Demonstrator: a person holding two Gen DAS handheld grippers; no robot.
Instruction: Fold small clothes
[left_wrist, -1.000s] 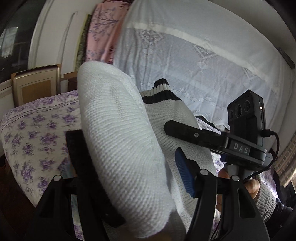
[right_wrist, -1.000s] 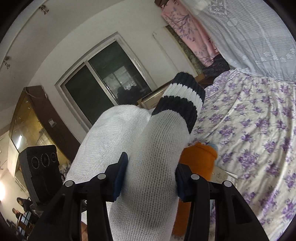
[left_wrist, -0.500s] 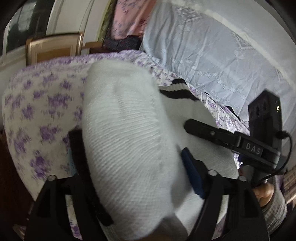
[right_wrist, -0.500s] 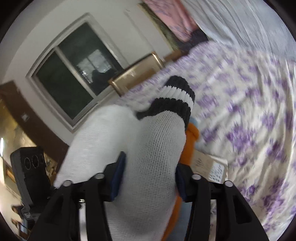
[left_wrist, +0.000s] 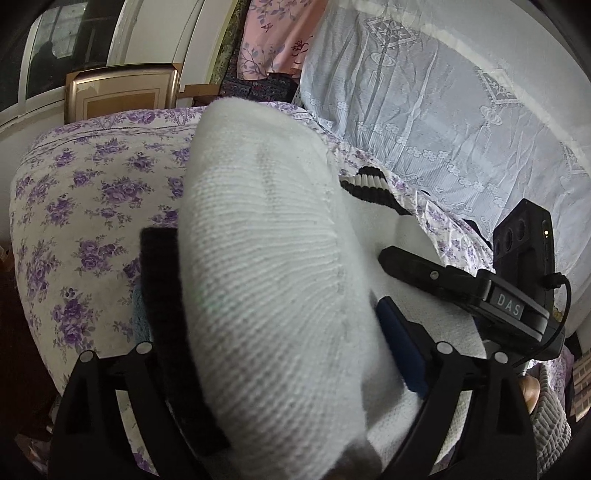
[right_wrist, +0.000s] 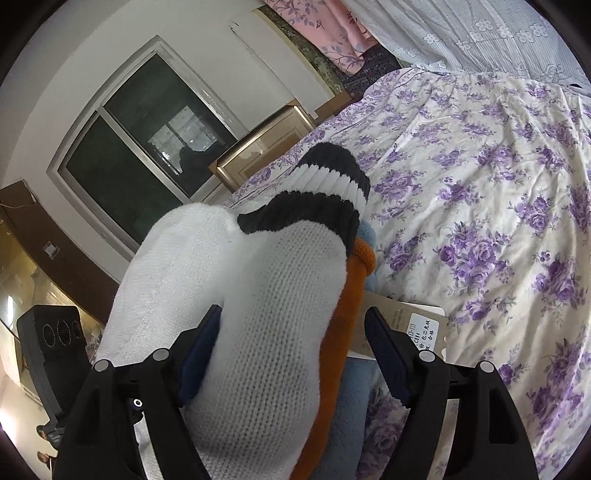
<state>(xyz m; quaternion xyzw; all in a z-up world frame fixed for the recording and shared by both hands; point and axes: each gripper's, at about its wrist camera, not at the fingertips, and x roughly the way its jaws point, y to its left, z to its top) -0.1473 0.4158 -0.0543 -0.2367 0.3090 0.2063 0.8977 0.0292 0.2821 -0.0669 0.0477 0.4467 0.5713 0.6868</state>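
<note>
**Both grippers spread wide around a white knit garment on the bed**

Left wrist view: the left gripper (left_wrist: 280, 332) points down at a bed with a purple-flowered sheet (left_wrist: 85, 192). A bulky fold of the white knit garment (left_wrist: 266, 266) fills the space between its fingers. A black strip (left_wrist: 173, 325), which looks like a dark trim of the garment though I cannot be sure, lies against the near-left finger. The blue pad of the other finger (left_wrist: 400, 350) sits just beside the fabric; whether it still touches is unclear. The jaws have just been opening, with the garment between them.

To the side, the right gripper's black body (left_wrist: 480, 291) rests over the same white knit. The garment's black-and-white striped cuff (left_wrist: 369, 186) lies farther off on the sheet.

Right wrist view: the right gripper (right_wrist: 293, 350) also has its jaws spread, and they too have just been opening. The knit touches or nearly touches the left pad (right_wrist: 201, 350); the right pad (right_wrist: 386, 350) stands clear of it, with a gap showing an orange garment (right_wrist: 347, 306) and a cardboard tag (right_wrist: 410, 328) beneath. A pale blue cloth (right_wrist: 354, 398) lies under the orange one. The striped cuff (right_wrist: 321, 192) points away over the sheet.

Behind the bed: a white lace cloth (left_wrist: 424, 110), a pink floral cloth (left_wrist: 273, 37), a dark window (right_wrist: 147, 158).
</note>
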